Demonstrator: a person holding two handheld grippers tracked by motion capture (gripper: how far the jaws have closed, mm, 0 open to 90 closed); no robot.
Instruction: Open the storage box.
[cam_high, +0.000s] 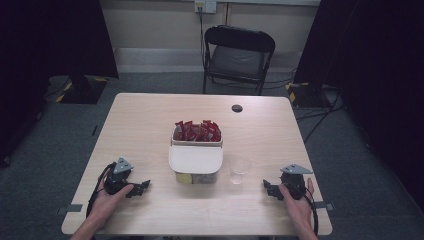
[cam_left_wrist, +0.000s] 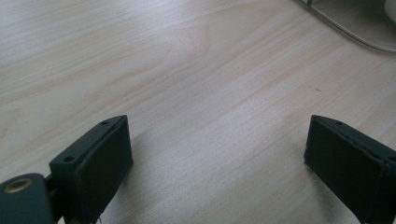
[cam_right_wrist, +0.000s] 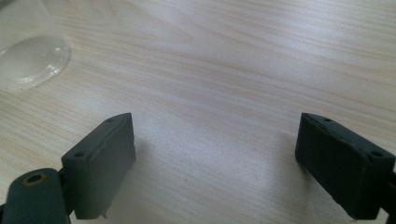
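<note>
Tabletop (cam_high: 150, 125) of pale wood w/ a white lidded container (cam_high: 195, 164) near its centre, taken here as the landmark. Just behind the container, touching or nearly so, sits an open tub (cam_high: 196, 140) packed w/ red wrapped snack packets (cam_high: 197, 131). Just right of the container stands a clear plastic cup (cam_high: 240, 170), upright, apart from it by a small gap. Further back & right of the container, a small dark round disc (cam_high: 237, 108) sits in the tabletop surface. Left gripper (cam_high: 140, 187) rests on the tabletop well left of the container & slightly nearer the person, held in the left hand (cam_high: 107, 200); its jaws point toward the container & are spread wide, nothing between them, bare wood in the gap in the left gripper view, w/ a white edge of the container (cam_left_wrist: 355, 32) at top right. Right gripper (cam_high: 268, 189) lies right of the container, beyond the cup, held in the right hand (cam_high: 297, 200); jaws also spread wide & empty, aimed back toward the container. In the right gripper view the cup's clear base (cam_right_wrist: 28, 60) shows at upper left, apart from the jaws. Black folding chair (cam_high: 237, 55) stands on grey carpet behind the tabletop, past the container.
</note>
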